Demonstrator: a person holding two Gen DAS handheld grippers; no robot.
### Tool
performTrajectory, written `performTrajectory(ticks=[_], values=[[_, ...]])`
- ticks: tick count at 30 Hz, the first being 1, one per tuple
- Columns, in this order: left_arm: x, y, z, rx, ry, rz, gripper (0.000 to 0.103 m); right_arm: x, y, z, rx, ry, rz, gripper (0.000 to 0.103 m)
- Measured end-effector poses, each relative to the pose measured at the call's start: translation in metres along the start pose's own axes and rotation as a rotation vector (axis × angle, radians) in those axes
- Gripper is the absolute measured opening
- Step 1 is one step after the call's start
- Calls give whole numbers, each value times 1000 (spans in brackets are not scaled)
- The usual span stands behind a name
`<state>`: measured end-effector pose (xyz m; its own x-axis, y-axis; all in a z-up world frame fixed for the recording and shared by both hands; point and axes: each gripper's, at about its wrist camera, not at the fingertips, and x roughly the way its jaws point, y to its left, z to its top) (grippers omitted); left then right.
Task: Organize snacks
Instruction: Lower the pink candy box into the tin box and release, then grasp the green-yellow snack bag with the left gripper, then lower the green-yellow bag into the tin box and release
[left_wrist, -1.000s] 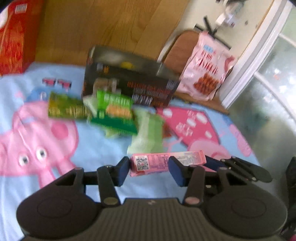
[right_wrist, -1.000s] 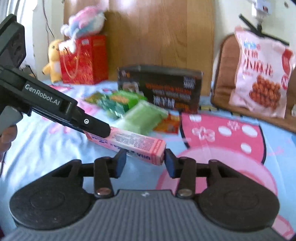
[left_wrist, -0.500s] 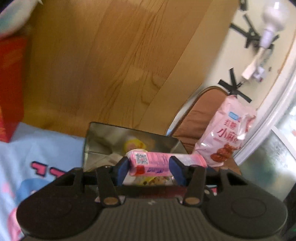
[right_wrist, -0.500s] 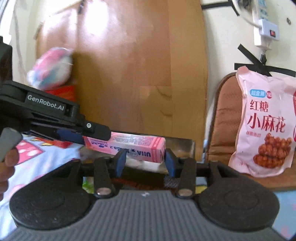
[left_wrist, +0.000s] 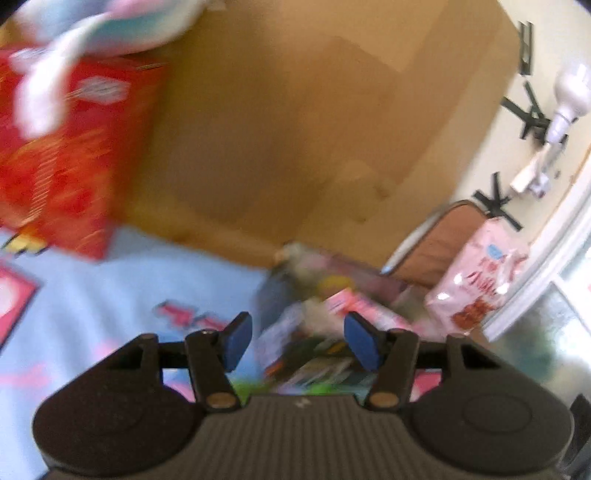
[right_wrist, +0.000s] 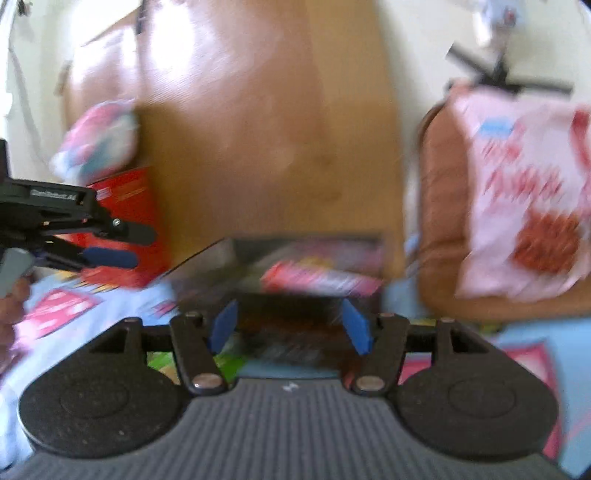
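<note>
Right wrist view shows the pink snack box (right_wrist: 321, 280) lying inside the open dark storage box (right_wrist: 273, 258), at about twelve o'clock from my right gripper (right_wrist: 291, 326). Both pairs of jaws have just been opening: the right blue pads stand apart with nothing between them, and the left gripper (left_wrist: 295, 341) also shows its pads spread and clear of the pink snack box (left_wrist: 354, 306), which sits beyond them at one o'clock. In the right view I see the left gripper (right_wrist: 110, 243) again, out at nine o'clock, away from the box.

I judge this one item delivered and let go, so that step is done. Green and mixed-colour snack packets (left_wrist: 317, 369) lie on the blue cartoon bedsheet (left_wrist: 110, 295) just under my left jaws, in front of the storage box; they look to be what is left to put away, though blur hides how many.

Around me: a red gift bag (left_wrist: 62, 166) at ten o'clock in the left view with a blurred plush toy (left_wrist: 110, 22) above it, a wooden headboard (right_wrist: 258, 129) behind, and a large pink snack bag (right_wrist: 524, 199) propped on a brown chair (right_wrist: 439, 192) at two o'clock. The storage box's near wall stands between the loose packets and its inside, so I expect each one needs lifting over it.
</note>
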<state>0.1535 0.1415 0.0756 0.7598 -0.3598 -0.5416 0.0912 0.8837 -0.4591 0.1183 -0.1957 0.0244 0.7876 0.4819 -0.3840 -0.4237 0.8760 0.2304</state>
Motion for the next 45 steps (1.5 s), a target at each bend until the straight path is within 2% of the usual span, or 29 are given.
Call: performTrajectory(ticks=[3, 5, 8, 10, 11, 12, 13, 14, 15, 16, 17, 18, 20, 22, 25, 26, 29, 33, 36, 38, 40, 41, 43, 44, 45], values=[[-13, 31, -17, -48, 14, 67, 56, -1, 17, -11, 34, 80, 117, 65], [-12, 46, -22, -109, 32, 78, 54, -2, 41, -15, -13, 107, 194, 65], [-9, 56, -27, -167, 43, 50, 54, 6, 78, -17, -90, 165, 282, 65], [0, 54, -29, -165, 68, 29, 54, 18, 95, -19, -56, 249, 399, 63], [7, 51, -30, -159, 86, 16, 54, 25, 99, -20, -41, 280, 421, 60], [16, 47, -33, -155, 107, 8, 53, 30, 103, -22, -37, 298, 406, 58], [23, 46, -36, -160, 130, 5, 53, 36, 102, -23, -36, 303, 357, 57], [30, 45, -39, -171, 154, 0, 48, 41, 98, -24, -21, 304, 288, 57], [36, 46, -42, -183, 176, -15, 32, 45, 90, -24, 3, 304, 239, 44], [41, 46, -46, -196, 195, -32, 21, 46, 82, -24, 35, 305, 220, 39], [43, 47, -49, -211, 196, -42, 16, 45, 76, -24, 64, 303, 214, 34], [40, 47, -52, -222, 183, -47, 13, 42, 73, -22, 82, 302, 211, 35], [31, 49, -54, -235, 164, -61, 11, 36, 74, -21, 73, 296, 195, 37], [12, 52, -57, -228, 142, -35, 9, 29, 78, -22, 49, 293, 191, 40], [-17, 60, -72, -200, 145, 9, 9, 21, 86, -26, 2, 287, 206, 52], [-28, 65, -81, -203, 160, 22, 9, 19, 88, -28, -18, 286, 217, 57], [-53, 78, -103, -211, 177, 37, 7, 24, 98, -31, -81, 297, 295, 59], [-74, 76, -112, -179, 164, 86, 7, 34, 135, -41, -257, 312, 365, 69], [-70, 74, -111, -161, 161, 100, 7, 46, 156, -41, -362, 305, 380, 69], [-67, 75, -111, -146, 154, 103, 8, 63, 157, -35, -355, 321, 406, 70], [-67, 76, -111, -144, 151, 97, 7, 82, 152, -32, -313, 377, 466, 70], [-68, 76, -111, -147, 148, 99, 6, 88, 151, -31, -301, 378, 498, 69], [-68, 73, -110, -144, 151, 108, 7, 85, 151, -32, -306, 379, 531, 53], [-67, 68, -108, -122, 154, 129, 7, 83, 152, -32, -303, 376, 526, 52], [-66, 63, -106, -95, 153, 152, 7, 79, 153, -33, -307, 365, 518, 47]])
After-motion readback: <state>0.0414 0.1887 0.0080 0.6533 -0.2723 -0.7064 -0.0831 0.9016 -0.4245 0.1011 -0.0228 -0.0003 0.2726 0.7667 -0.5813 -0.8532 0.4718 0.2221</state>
